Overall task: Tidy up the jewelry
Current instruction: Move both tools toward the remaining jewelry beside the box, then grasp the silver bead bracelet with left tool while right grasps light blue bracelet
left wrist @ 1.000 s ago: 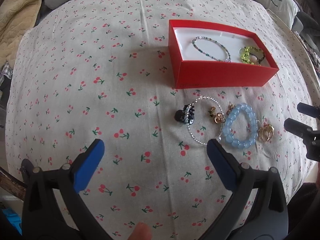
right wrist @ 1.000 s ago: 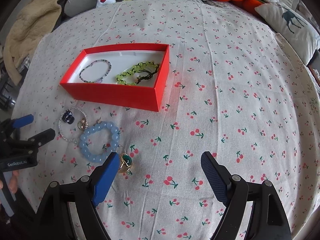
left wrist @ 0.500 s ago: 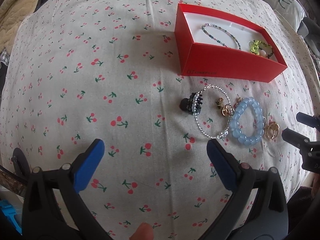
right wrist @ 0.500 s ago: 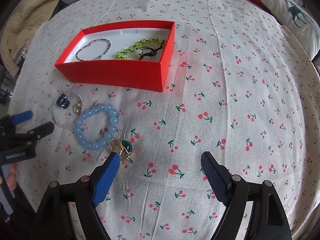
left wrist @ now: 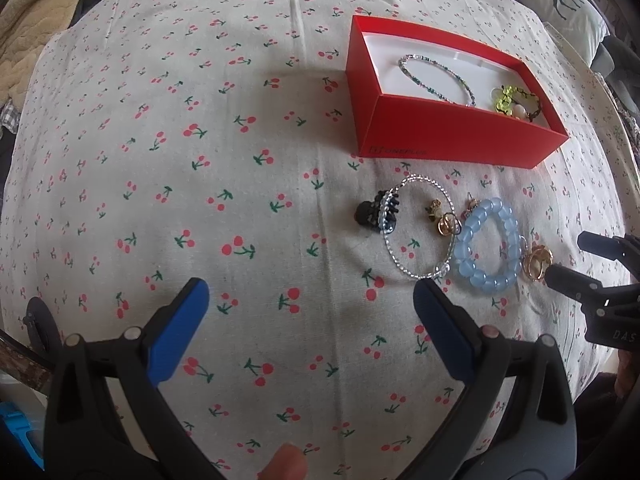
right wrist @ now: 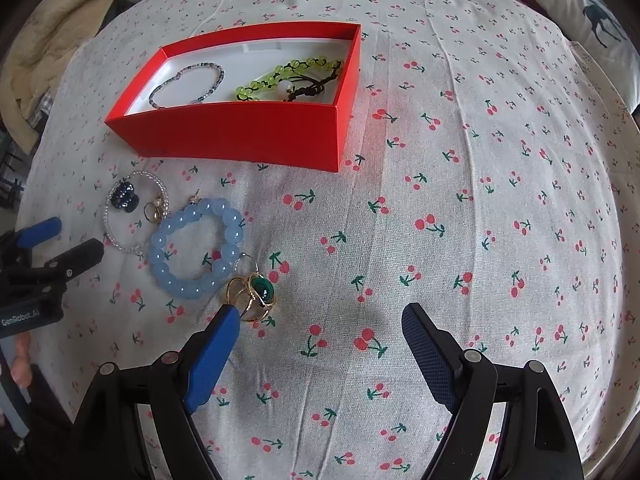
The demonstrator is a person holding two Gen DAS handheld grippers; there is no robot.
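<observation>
My left gripper [left wrist: 310, 298] hung with its jaws wide apart and empty over bare cloth [left wrist: 200, 160], the black hair clip [left wrist: 374, 214] and clear bead bracelet [left wrist: 420, 228] just to its right. The blue bead bracelet [right wrist: 196, 248] lay beside them, touching the gold ring with the green stone [right wrist: 254, 294]. My right gripper [right wrist: 320, 320] was spread wide too, holding nothing, its left pad at the ring's near edge. I judged a careless close could nudge the ring away or snag the bracelet. The red box [right wrist: 240, 136] sat farther off, two bracelets inside.
</observation>
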